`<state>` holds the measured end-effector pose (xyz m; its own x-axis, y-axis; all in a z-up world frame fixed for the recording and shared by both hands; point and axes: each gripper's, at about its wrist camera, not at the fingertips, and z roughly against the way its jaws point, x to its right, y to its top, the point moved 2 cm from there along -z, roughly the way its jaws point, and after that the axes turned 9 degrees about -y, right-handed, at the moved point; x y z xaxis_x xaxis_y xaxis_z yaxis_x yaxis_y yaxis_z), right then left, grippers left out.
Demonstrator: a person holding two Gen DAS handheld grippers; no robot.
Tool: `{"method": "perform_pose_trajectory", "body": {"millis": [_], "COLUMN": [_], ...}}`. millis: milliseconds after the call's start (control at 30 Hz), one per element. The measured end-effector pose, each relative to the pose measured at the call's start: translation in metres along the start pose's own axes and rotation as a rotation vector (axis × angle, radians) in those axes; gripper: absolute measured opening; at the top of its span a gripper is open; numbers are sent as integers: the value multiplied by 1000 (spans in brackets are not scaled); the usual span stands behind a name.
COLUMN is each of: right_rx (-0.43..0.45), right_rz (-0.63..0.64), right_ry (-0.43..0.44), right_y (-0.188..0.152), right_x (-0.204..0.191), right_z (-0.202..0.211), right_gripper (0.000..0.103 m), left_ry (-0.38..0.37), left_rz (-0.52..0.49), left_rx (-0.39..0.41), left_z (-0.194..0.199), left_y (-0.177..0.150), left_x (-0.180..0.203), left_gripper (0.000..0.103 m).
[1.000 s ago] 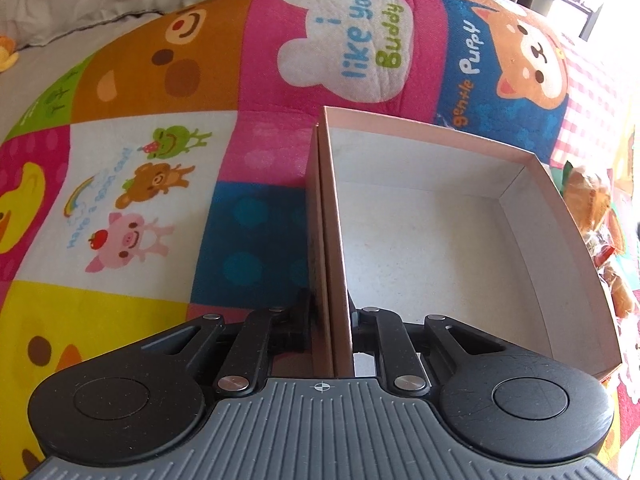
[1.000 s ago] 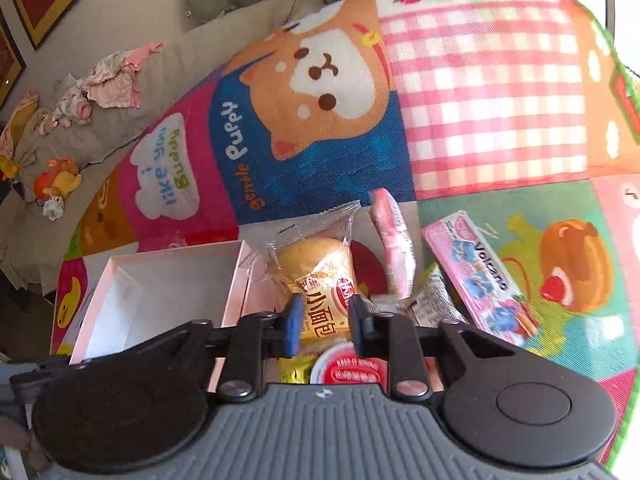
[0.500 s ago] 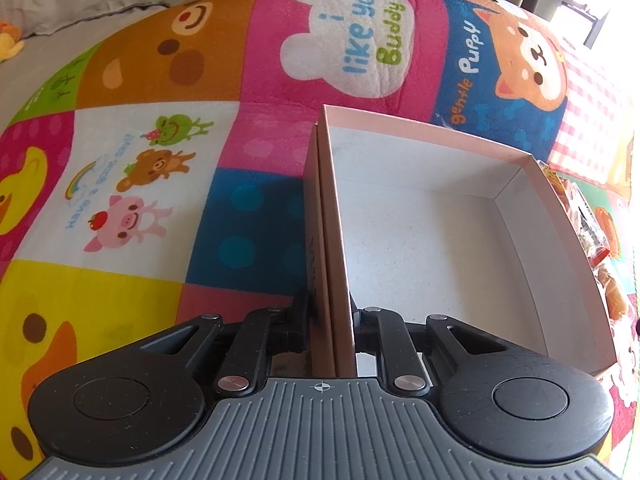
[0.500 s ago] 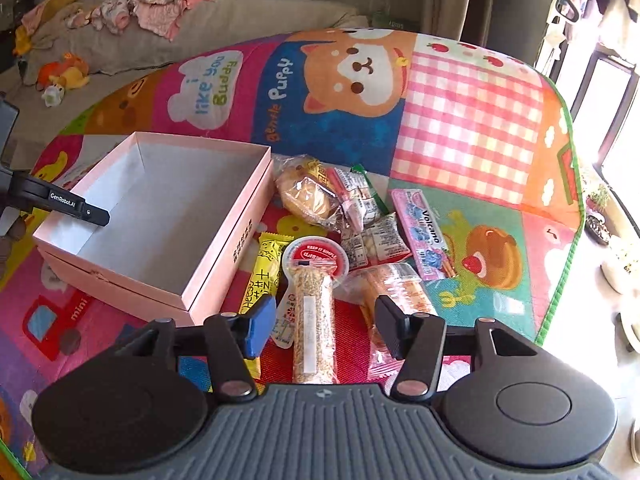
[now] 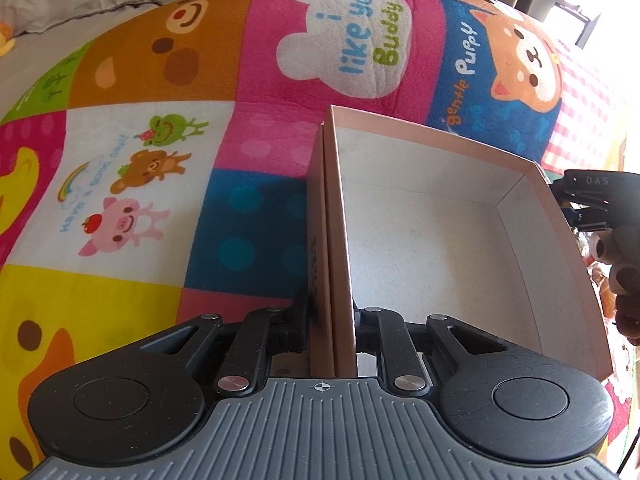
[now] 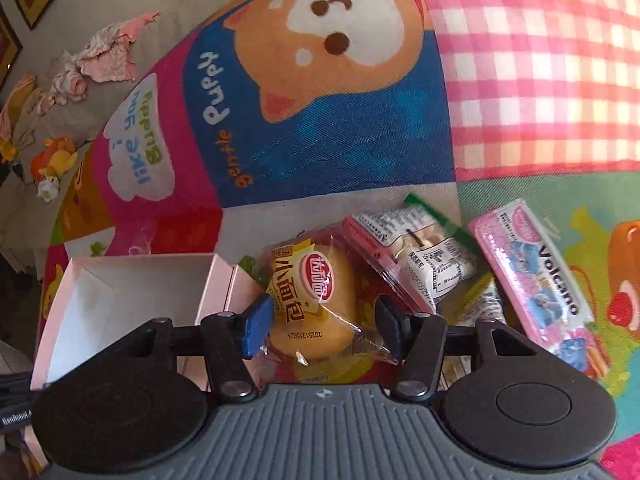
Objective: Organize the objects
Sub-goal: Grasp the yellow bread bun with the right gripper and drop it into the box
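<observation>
Box (image 5: 440, 248) on the mat (image 5: 248, 80), wall clamped in the left claw (image 5: 331, 320) as before; right claw (image 6: 324, 324), a second ago shut, has dropped beside the box, jaws opening around the bun (image 6: 316, 300)—pickup looks next.

Pink box (image 6: 132, 280) near corner hidden behind right gripper body; snack packs (image 6: 424, 264) overlap, print mostly unreadable.

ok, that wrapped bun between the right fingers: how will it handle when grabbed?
The wrapped bun looks soft and puffy, so probably light and squashable. Its glossy, loose film may slip or crinkle. The right gripper is opening around it, not yet pressing.
</observation>
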<state>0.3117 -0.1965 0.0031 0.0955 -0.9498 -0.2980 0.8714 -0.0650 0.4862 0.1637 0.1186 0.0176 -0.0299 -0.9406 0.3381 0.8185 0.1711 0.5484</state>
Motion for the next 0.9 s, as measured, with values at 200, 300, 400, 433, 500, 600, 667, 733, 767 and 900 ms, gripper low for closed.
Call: {"method": "perform_pose_trajectory", "body": {"millis": [200, 300, 400, 433, 500, 600, 667, 733, 767, 900], "right_rx": [9, 63, 126, 151, 182, 172, 146, 118, 105, 94], "right_rz": [11, 28, 47, 56, 74, 103, 126, 149, 160, 203], "right_ry": [-23, -60, -94, -108, -137, -139, -136, -127, -111, -7], "right_y": [0, -9, -26, -34, -50, -82, -105, -125, -134, -154], "right_x": [-6, -4, 1, 3, 4, 4, -1, -12, -18, -51], "right_z": [4, 33, 79, 98, 127, 168, 186, 198, 202, 217], "right_gripper": [49, 48, 48, 48, 48, 48, 48, 48, 48, 48], "left_ry": [1, 3, 12, 13, 16, 21, 23, 24, 26, 27], "left_rz": [24, 30, 33, 35, 34, 40, 44, 46, 48, 46], "left_rx": [9, 14, 17, 20, 28, 32, 33, 33, 34, 34], "left_z": [0, 1, 0, 0, 0, 1, 2, 2, 2, 2], "left_y": [0, -1, -3, -4, -5, -6, -7, -8, -8, -8], "left_x": [-1, -1, -1, -1, -1, 0, 1, 1, 1, 1], "left_gripper": [18, 17, 16, 16, 16, 16, 16, 16, 16, 16]}}
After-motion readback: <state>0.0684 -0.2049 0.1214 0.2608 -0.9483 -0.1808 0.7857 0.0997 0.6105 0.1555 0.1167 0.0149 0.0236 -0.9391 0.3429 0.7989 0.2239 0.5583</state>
